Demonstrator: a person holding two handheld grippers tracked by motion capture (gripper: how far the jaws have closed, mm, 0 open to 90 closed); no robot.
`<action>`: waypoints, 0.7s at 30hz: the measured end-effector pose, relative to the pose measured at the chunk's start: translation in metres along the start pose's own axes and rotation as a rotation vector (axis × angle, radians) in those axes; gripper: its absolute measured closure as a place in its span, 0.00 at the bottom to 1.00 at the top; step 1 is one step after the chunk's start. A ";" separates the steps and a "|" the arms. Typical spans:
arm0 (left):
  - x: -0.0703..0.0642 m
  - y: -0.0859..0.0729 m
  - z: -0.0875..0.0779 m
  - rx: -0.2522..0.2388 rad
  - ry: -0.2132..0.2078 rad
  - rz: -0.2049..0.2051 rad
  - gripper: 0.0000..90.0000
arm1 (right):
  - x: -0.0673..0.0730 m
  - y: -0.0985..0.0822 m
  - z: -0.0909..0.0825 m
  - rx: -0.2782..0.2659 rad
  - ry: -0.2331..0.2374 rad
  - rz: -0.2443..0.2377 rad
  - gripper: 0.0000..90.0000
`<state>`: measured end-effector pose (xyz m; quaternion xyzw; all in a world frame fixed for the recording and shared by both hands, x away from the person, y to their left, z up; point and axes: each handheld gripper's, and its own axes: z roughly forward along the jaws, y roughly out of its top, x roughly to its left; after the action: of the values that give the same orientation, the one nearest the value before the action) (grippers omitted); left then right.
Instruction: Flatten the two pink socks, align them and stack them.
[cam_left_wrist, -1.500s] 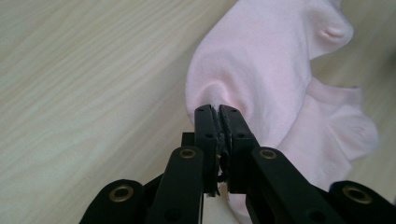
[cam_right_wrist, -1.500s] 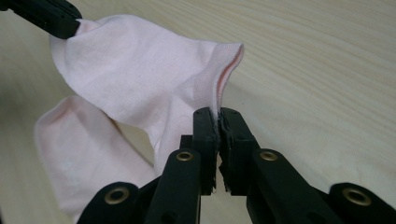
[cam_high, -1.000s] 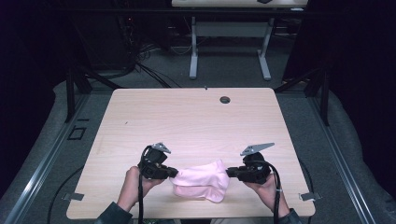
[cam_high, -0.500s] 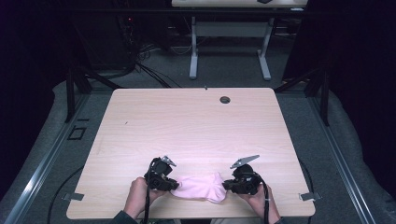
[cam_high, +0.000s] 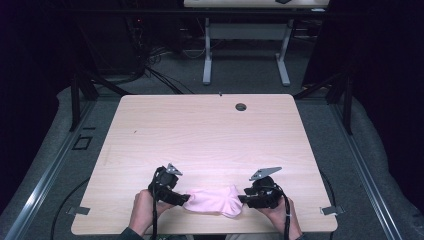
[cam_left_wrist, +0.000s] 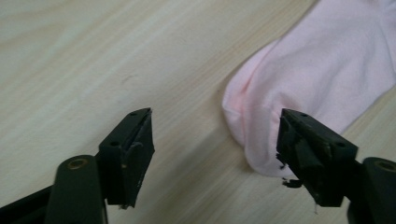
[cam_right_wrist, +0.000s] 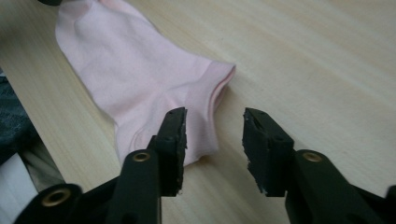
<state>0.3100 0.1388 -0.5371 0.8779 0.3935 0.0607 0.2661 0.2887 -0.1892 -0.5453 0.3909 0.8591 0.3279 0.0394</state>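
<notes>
Both claws (cam_high: 186, 200) (cam_high: 243, 199) just opened, seemingly gripping nothing, pink sock (cam_high: 214, 200) flat between.

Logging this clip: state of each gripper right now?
Left gripper: open, jaws just opening, pink sock released on the table.
Right gripper: open, jaws just opening, holding nothing.

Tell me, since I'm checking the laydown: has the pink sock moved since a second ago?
Yes. The pink sock has come down toward the near edge of the table, away from the round hole, and now lies flat.
</notes>
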 end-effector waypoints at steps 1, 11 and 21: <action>0.003 0.000 -0.008 -0.025 0.021 -0.008 0.25 | 0.000 0.002 -0.008 -0.041 -0.016 -0.018 0.57; 0.025 -0.016 -0.041 -0.127 0.140 -0.067 0.10 | -0.019 -0.009 -0.045 -0.169 -0.155 0.014 0.13; 0.065 -0.062 -0.039 -0.123 0.218 -0.215 0.01 | -0.060 -0.043 -0.061 -0.182 -0.296 0.131 0.00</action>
<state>0.3011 0.2363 -0.5431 0.8009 0.5072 0.1506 0.2802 0.2828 -0.2841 -0.5344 0.4847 0.7835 0.3449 0.1794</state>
